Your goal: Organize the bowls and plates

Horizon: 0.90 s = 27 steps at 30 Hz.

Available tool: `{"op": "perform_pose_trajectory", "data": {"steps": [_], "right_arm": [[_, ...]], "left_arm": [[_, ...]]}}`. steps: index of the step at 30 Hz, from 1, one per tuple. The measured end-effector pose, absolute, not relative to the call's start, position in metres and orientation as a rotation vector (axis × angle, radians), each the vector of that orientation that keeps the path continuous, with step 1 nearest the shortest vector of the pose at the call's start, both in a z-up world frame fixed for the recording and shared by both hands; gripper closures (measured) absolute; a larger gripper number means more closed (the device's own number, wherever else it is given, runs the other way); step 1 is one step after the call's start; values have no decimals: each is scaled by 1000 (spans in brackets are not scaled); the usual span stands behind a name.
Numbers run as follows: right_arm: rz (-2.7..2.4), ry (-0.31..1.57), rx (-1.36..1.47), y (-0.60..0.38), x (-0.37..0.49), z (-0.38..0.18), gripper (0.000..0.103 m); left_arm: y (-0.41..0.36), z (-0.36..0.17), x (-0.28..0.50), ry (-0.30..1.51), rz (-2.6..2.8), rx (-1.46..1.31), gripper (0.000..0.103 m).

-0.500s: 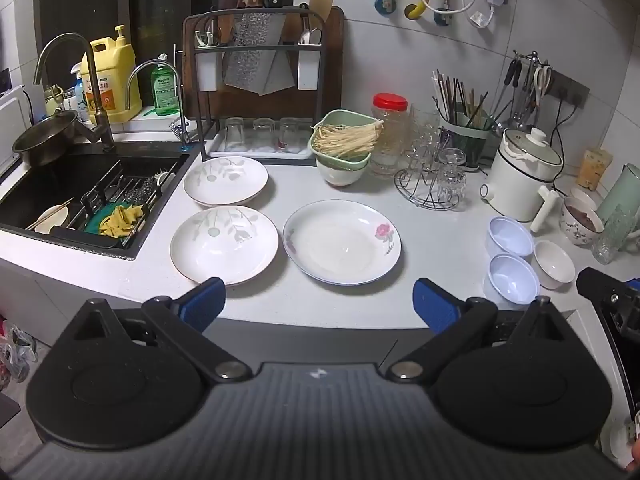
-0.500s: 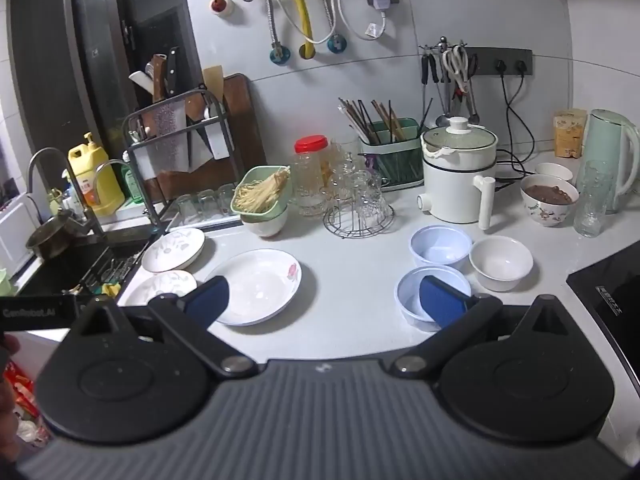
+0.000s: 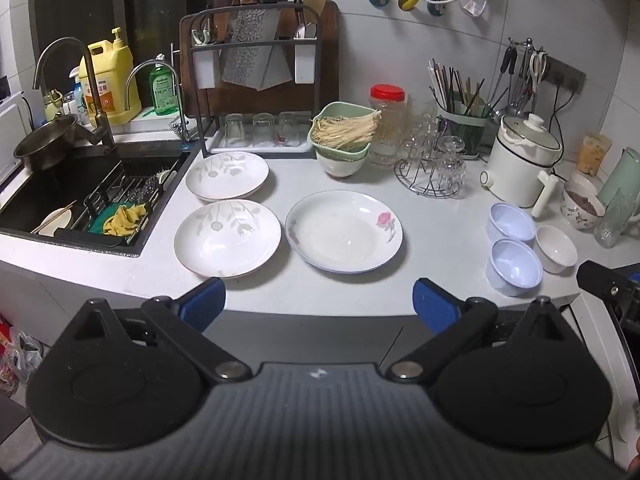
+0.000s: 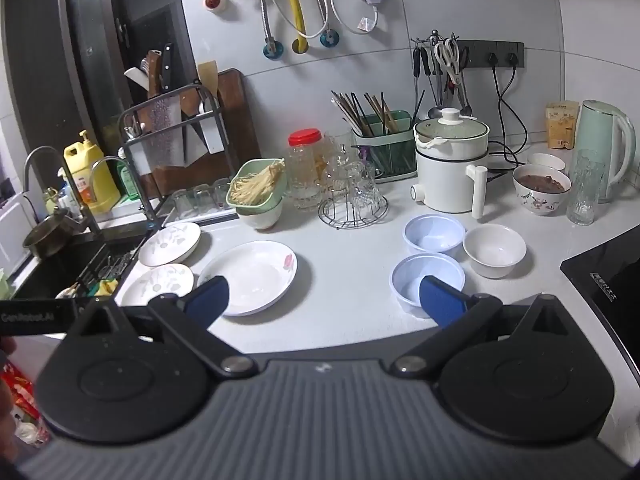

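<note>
I hold two claws above the near edge of a pale grey desk (image 3: 440,224). My left claw (image 3: 318,306) has its blue-padded jaws spread wide apart with nothing between them; my right claw (image 4: 322,300) is just as wide and empty.

Ahead of the left claw lie three shallow round ceramic plates, all flat and face up. A white plate with a grey leaf print (image 3: 227,238) sits nearest, just beyond the left pad. A matching leaf-print plate (image 3: 227,175) lies behind it, close to the black sink (image 3: 52,200). A larger white plate with a pink flower (image 3: 344,231) lies to their right, almost centred between the jaws.

Ahead of the right claw sit three small round bowls, upright and mouths up: a pale blue plastic bowl (image 4: 416,284) partly behind the right pad, a second pale blue bowl (image 4: 434,234) just behind it, and a white ceramic bowl (image 4: 494,250) to their right.

Being round, none has a long axis. I judge the left hand nearer the plates, the right nearer the bowls.
</note>
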State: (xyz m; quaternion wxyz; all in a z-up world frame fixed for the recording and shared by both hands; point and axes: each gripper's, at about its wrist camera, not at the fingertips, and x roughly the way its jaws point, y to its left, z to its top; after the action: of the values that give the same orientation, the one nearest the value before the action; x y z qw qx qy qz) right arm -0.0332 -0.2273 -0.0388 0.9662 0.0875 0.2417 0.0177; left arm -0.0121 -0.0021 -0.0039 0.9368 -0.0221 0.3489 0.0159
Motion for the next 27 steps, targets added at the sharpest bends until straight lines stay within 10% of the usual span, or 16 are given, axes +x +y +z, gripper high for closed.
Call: {"op": "perform_pose_trajectory", "data": {"steps": [27], "right_arm": [[41,552,175,-230,-24,-46,0]], "left_arm": [[-6,-13,-3,763,16,-41,2]]}}
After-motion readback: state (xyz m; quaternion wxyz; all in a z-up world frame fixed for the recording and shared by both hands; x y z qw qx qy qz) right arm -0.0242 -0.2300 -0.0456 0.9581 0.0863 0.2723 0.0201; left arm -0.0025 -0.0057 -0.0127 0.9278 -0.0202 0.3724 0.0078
